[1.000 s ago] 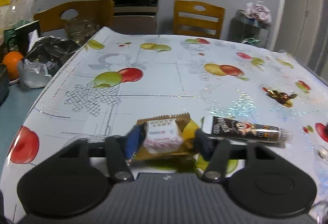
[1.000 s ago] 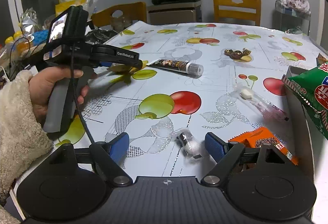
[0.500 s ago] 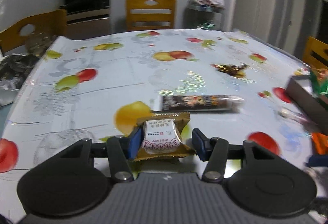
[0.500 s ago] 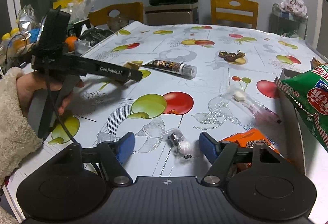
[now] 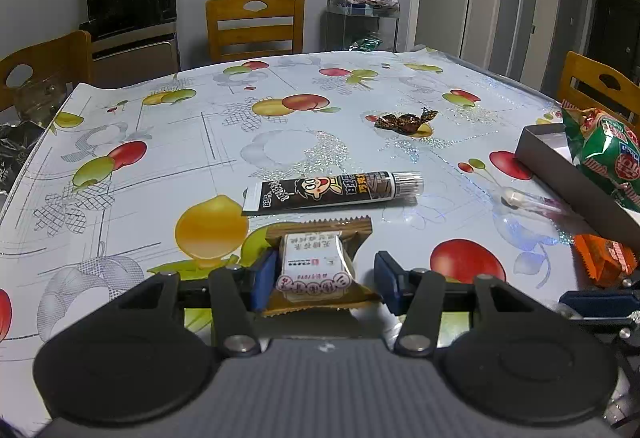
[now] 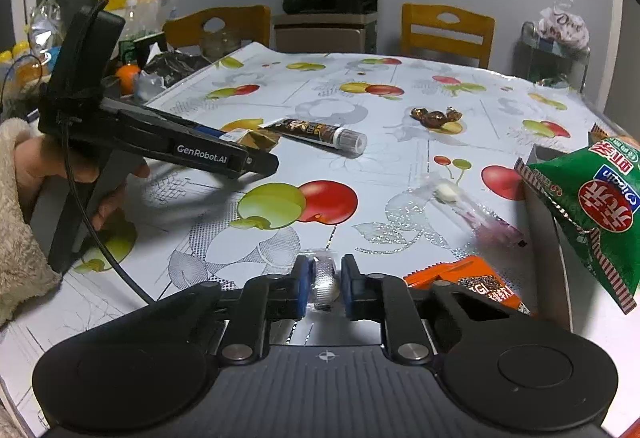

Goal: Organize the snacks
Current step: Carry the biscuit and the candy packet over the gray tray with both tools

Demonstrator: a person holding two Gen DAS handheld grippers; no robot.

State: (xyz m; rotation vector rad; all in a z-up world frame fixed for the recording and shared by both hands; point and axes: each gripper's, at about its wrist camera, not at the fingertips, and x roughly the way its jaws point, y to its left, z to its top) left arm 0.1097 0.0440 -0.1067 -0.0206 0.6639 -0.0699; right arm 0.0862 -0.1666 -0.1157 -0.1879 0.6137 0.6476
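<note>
Our right gripper (image 6: 325,280) has just been closing and now pinches a small clear-wrapped candy (image 6: 324,278) low over the table (image 6: 400,97). Our left gripper (image 5: 325,272) holds a brown snack packet (image 5: 318,264) between its half-spread fingers; we cannot tell whether the right pad touches it. Just beyond lies a dark tube (image 5: 332,191), farther off a twisted brown candy (image 5: 406,121). At the right, a grey box (image 5: 568,173) holds a green bag (image 5: 612,153), with an orange packet (image 5: 604,258) beside it.
</note>
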